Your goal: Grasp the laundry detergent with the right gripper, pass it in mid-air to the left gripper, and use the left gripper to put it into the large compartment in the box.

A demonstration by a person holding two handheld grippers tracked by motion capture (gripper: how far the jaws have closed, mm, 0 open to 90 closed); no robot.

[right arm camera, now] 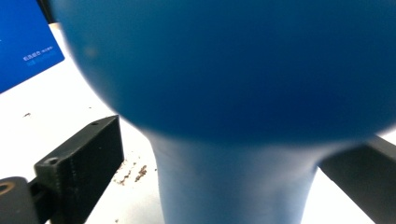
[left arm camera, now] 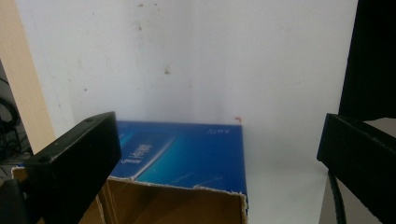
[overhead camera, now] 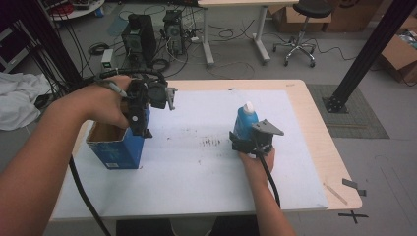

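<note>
A blue bottle with a white cap stands upright on the white mat, right of the middle. My right gripper reaches around its lower part from the near side. In the right gripper view the bottle stands between the jaws of the right gripper, and a gap shows between the left jaw and the bottle's narrow waist, so the jaws stand open. An open blue cardboard box sits at the mat's left edge. My left gripper hovers over the box's far right corner, open and empty; the left gripper frames the box.
Dark smudges mark the mat between box and bottle. The wooden table rim runs along the right. Beyond the table are computer towers, cables, a desk and a rolling stool. A black post stands at the far right.
</note>
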